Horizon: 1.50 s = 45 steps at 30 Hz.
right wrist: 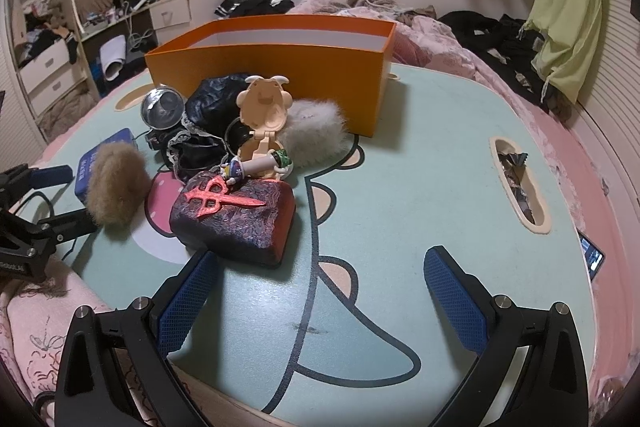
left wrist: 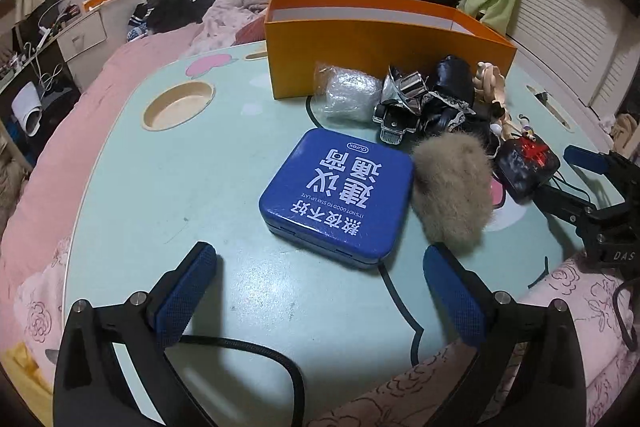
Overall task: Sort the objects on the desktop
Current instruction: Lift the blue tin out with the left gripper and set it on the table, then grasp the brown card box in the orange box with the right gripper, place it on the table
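An open orange box (left wrist: 372, 47) stands at the back of the mint table (left wrist: 168, 195); it also shows in the right wrist view (right wrist: 280, 67). In front lie a blue tin (left wrist: 338, 197), a tan fur ball (left wrist: 454, 189), a dark red stone-like box (right wrist: 236, 217), a clear plastic bag (left wrist: 348, 97), a silver and black clip (left wrist: 400, 107), black lace cloth (right wrist: 212, 107), a cream toy figure (right wrist: 264, 115) and a white fluffy ball (right wrist: 316, 131). My left gripper (left wrist: 320, 283) is open just before the tin. My right gripper (right wrist: 320, 279) is open, its left finger beside the dark red box.
The table has a round cup recess (left wrist: 178, 105) at the left and a slot with scraps (right wrist: 518, 179) at the right. A black cable (left wrist: 256, 351) runs under the left gripper. A pink bed (left wrist: 48, 187) with clothes surrounds the table. A phone (right wrist: 592, 255) lies at the right edge.
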Each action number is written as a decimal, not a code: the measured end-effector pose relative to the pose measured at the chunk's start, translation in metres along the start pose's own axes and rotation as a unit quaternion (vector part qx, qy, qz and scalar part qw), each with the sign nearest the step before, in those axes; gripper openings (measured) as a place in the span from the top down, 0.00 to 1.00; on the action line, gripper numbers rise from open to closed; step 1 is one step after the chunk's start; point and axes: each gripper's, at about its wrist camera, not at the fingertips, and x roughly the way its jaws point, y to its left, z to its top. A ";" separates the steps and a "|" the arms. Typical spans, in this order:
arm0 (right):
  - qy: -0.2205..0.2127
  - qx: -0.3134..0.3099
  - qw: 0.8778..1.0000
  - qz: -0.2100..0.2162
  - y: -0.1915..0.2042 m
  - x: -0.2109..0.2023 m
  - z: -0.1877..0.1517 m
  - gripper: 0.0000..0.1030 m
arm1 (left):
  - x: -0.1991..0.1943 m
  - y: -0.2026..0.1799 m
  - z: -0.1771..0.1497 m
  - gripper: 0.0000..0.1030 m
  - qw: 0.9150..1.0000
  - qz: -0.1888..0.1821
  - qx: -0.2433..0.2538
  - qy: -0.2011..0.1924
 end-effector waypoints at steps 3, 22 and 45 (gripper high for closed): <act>0.006 0.008 1.000 0.002 -0.002 -0.002 0.001 0.00 | 0.002 0.003 0.003 0.00 1.000 0.000 -0.002 -0.002; 0.114 0.163 0.957 0.211 0.032 0.034 0.208 0.24 | -0.014 -0.002 0.003 0.00 1.000 0.011 -0.020 -0.014; 0.246 0.080 0.964 0.060 0.092 0.161 0.205 0.43 | -0.019 0.003 0.002 0.00 0.999 0.012 -0.030 -0.022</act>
